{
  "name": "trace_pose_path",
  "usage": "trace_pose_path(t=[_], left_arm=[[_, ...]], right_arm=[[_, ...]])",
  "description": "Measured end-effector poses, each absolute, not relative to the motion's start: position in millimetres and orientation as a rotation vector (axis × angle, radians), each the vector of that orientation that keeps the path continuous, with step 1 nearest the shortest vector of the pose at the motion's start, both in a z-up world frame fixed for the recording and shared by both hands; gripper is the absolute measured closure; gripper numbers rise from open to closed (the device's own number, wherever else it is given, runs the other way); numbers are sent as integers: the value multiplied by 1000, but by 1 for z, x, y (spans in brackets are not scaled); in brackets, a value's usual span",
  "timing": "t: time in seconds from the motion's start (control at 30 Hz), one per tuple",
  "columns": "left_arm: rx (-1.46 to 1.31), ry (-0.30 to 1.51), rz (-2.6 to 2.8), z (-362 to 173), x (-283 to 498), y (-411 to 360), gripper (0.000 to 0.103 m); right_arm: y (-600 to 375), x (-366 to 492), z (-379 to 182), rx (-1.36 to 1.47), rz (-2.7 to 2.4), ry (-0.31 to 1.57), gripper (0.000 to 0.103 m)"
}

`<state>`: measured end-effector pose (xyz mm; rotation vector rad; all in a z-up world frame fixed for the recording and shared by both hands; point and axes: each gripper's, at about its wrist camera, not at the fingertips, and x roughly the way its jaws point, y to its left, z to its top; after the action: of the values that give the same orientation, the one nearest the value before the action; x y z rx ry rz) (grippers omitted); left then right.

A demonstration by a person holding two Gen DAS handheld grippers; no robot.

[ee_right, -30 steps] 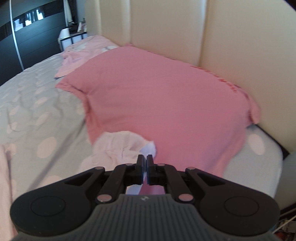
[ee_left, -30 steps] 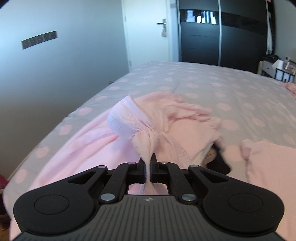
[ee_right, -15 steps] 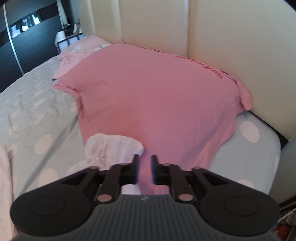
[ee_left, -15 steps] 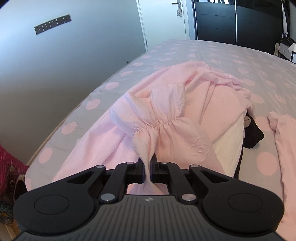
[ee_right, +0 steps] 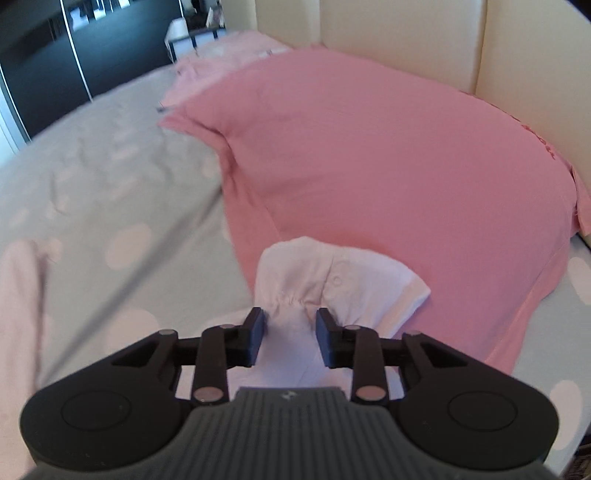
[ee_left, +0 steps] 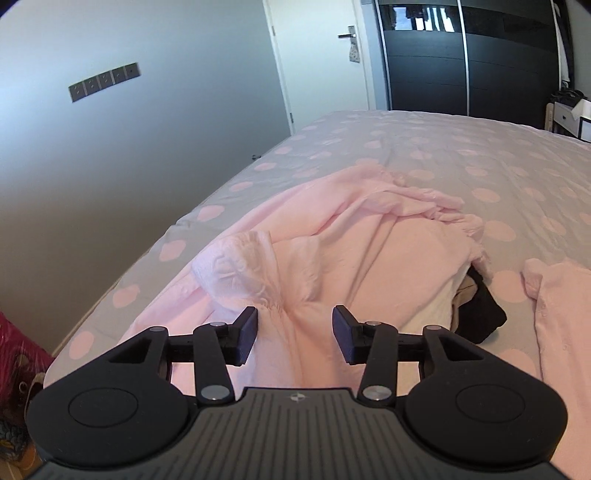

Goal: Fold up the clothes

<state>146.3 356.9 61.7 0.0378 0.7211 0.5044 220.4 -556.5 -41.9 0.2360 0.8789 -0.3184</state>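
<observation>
A pale pink blouse [ee_left: 369, 251] lies crumpled on the dotted grey bed cover [ee_left: 424, 147]. One gathered sleeve with its puffed cuff [ee_left: 236, 269] runs toward my left gripper [ee_left: 294, 323]. Its jaws are opening, and the sleeve lies loose between them, untouched by the pads. In the right wrist view the other sleeve's cuff [ee_right: 332, 280] rests on the edge of a darker pink T-shirt [ee_right: 388, 155]. My right gripper [ee_right: 290, 323] stands open just above it, with the gathered part of the sleeve between its jaws.
A black garment over a cream one [ee_left: 480, 314] pokes out beside the blouse. Another pale pink garment [ee_left: 561, 317] lies at the right. A cream headboard [ee_right: 406, 33] stands behind the T-shirt. The bed's left edge [ee_left: 122, 284] drops toward a grey wall. A dark wardrobe [ee_left: 461, 62] is beyond.
My left gripper was shut on the sleeve and has now opened, leaving it lying on the blouse. My right gripper has opened wider and sunk toward the cuff.
</observation>
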Motion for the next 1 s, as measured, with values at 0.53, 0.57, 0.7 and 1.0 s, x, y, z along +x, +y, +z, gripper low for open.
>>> trace_pose_path(t=[0.53,0.57,0.7,1.0], left_arm=[[85,744,430,49,170,328,61],[85,746,429,48,171,328,61],[88,762,417,42,177,327,61],[119,795,383,31,183,324,61]], right_arm=[[-518,297,-34,576,-177,667,101],[-513,303,-38,579,-172,673,101],[-504,318,-48,600,-155,675,101],[-522,310,-44,630,-123,612,55]])
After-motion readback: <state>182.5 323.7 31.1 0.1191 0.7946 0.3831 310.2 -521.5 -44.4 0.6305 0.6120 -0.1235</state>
